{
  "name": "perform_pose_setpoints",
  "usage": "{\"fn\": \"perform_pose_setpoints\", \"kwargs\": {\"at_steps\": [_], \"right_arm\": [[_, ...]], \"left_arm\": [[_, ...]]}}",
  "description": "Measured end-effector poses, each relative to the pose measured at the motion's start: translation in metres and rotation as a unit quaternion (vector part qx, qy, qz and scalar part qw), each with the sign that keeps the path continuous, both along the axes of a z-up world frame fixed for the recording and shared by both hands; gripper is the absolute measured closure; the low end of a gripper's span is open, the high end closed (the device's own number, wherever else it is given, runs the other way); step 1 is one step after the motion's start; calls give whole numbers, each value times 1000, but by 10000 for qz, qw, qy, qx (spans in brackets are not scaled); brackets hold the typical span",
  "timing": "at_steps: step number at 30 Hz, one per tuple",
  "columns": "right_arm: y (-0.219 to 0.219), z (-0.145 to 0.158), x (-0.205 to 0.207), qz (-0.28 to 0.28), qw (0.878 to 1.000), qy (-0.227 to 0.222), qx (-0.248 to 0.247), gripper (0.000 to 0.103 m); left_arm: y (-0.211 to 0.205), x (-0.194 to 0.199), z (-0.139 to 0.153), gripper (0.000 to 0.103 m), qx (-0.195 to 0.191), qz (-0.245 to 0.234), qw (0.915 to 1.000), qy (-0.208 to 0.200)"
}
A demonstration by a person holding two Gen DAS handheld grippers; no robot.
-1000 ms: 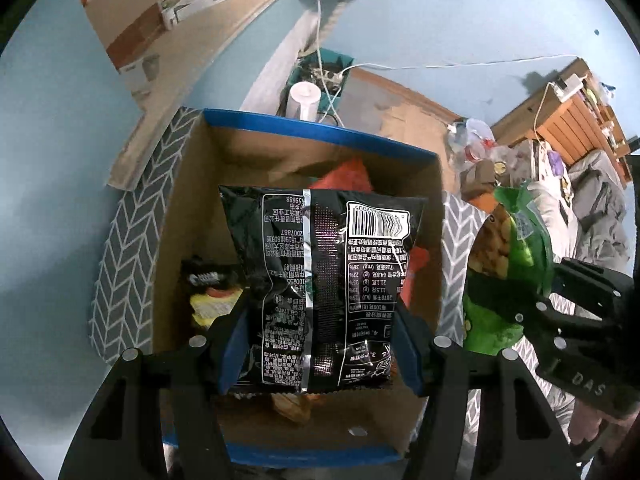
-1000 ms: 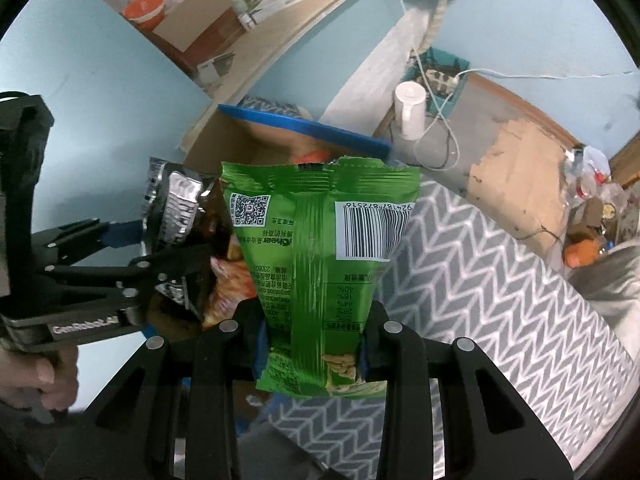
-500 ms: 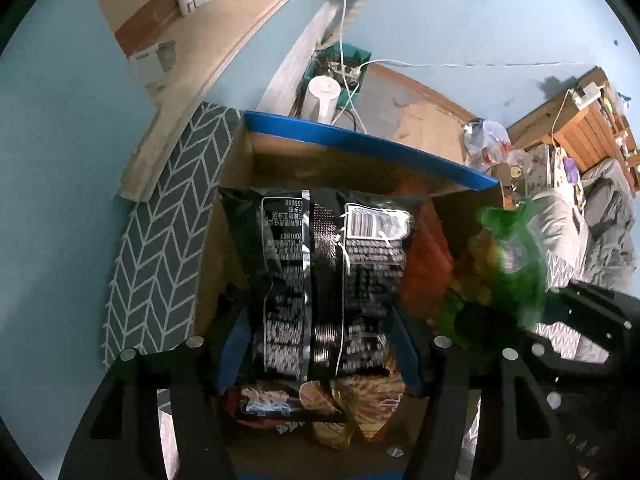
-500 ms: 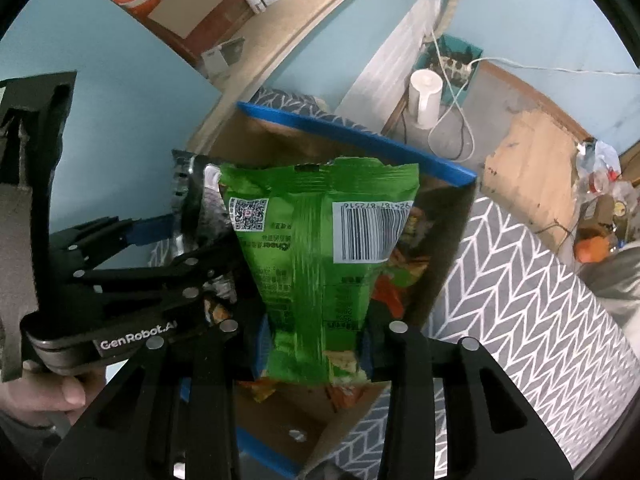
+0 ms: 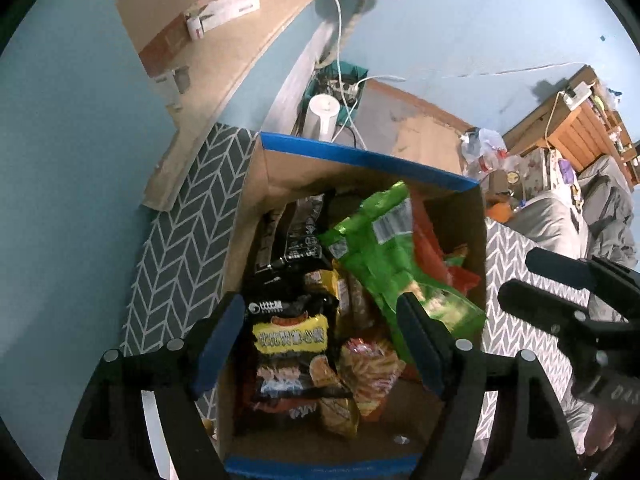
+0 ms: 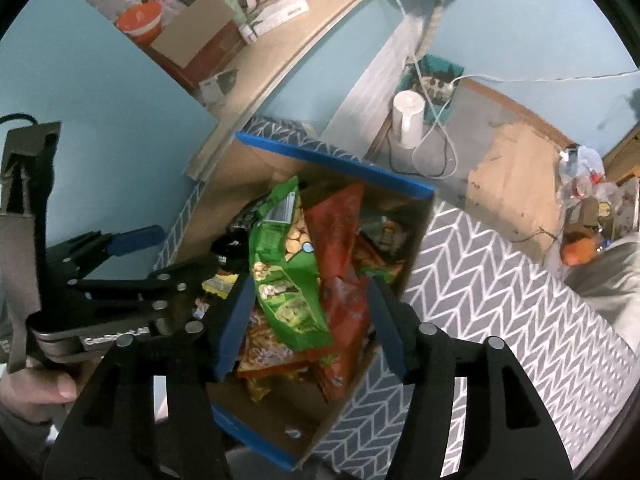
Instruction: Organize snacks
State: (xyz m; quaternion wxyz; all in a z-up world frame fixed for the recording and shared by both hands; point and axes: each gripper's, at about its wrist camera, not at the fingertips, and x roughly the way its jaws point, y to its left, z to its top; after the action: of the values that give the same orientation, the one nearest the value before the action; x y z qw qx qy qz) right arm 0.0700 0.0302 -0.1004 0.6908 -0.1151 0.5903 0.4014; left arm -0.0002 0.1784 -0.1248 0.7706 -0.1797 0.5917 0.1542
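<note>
We hold left gripper (image 5: 320,344) and right gripper (image 6: 310,320) side by side above the snack box (image 5: 360,162), both spread, gripping nothing.

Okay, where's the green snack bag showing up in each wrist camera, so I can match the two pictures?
Left wrist: the green snack bag lies right of centre in the cardboard box, leaning across the other packets.
Right wrist: the same bag stands near centre, against a red packet.
Shared landmark: the white cylinder on the floor beyond the box's blue rim.
</note>
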Motion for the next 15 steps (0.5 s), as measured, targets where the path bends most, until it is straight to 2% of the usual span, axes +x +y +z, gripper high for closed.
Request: {"fn": "perform_pose_setpoints", "kwargs": {"at_steps": [8,15], "right_arm": [[-29,39,-6,-182,9987,-455,99,34],[-58,75,-7,-402,9957,-792,274,31]], "left_arm": [[-24,-19,46,23,156,-79,9993,-326],[-46,-31,83,17,429,-130,9973,-584]]}}
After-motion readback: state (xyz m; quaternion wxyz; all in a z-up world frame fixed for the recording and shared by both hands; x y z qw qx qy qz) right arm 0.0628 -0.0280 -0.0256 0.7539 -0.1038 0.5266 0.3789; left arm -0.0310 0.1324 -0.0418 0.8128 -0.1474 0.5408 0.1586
